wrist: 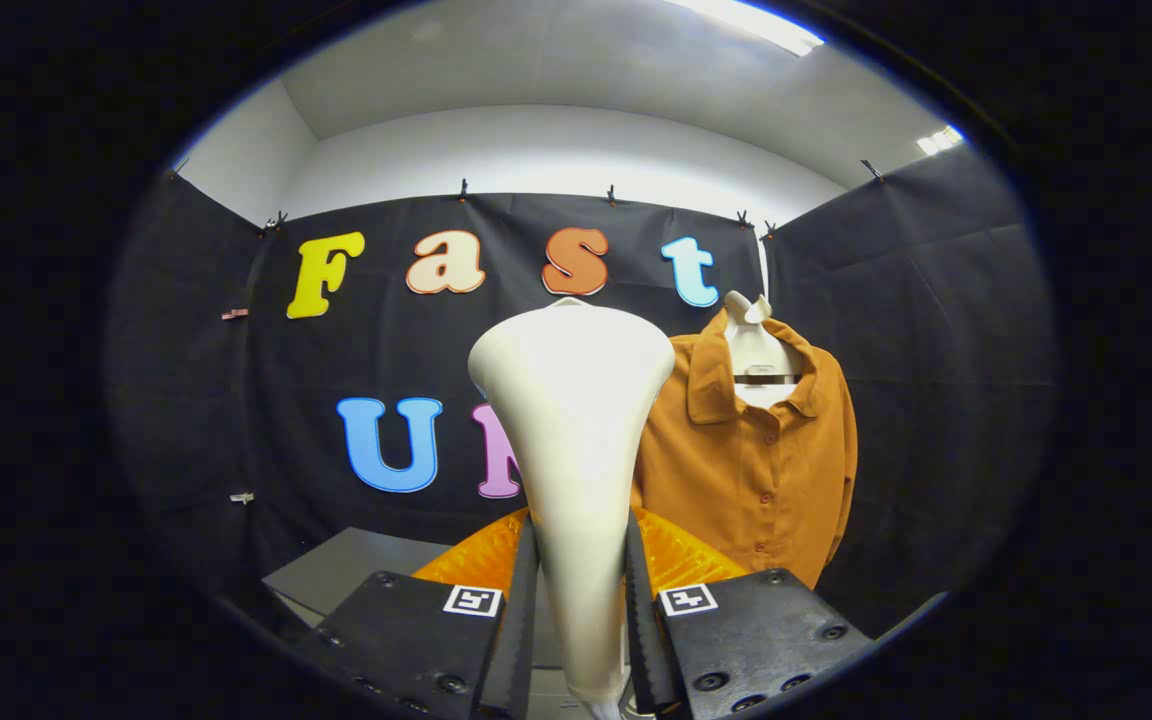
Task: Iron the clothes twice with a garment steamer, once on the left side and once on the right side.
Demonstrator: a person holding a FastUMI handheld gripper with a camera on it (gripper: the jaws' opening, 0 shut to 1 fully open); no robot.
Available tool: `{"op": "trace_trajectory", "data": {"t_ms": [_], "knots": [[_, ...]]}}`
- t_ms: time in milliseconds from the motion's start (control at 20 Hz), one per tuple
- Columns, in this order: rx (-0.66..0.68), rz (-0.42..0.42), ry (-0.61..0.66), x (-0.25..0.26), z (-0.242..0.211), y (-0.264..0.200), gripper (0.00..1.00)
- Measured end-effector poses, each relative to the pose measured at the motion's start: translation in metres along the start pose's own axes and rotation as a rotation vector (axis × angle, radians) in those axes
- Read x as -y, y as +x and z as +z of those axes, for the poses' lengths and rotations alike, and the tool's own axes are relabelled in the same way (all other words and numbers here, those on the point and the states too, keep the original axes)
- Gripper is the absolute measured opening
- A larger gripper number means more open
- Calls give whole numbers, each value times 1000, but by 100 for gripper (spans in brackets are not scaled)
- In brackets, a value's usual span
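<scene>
My gripper (pixel 581 590) is shut on the neck of a cream-white garment steamer (pixel 576 420), both fingers pressing its narrow handle. The steamer stands upright, and its wide head flares out above the fingers. Beyond it and to the right hangs an orange-brown button shirt (pixel 766 460) on a white hanger (pixel 751 335) against the black cloth wall. The steamer head covers the shirt's left sleeve edge. How far the head is from the fabric I cannot tell.
An orange translucent part (pixel 681 555) of the steamer base shows just behind the fingers. A grey tabletop (pixel 346 570) lies low on the left. Black cloth walls close the booth on three sides.
</scene>
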State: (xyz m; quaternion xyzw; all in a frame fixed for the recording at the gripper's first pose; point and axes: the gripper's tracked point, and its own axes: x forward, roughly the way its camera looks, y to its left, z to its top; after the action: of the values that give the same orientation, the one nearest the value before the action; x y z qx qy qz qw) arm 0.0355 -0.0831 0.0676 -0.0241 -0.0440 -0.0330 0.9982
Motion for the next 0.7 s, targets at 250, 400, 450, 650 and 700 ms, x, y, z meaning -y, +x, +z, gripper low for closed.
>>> {"op": "trace_trajectory", "data": {"t_ms": [250,400,450,650,700], "knots": [[-3,39,2,-42,-2,-10,43],[4,41,-7,-52,-2,-17,43],[3,43,-8,-54,-3,-18,43],[-4,49,-5,-57,-5,-20,43],[-4,45,-3,-56,-5,-21,43]]}}
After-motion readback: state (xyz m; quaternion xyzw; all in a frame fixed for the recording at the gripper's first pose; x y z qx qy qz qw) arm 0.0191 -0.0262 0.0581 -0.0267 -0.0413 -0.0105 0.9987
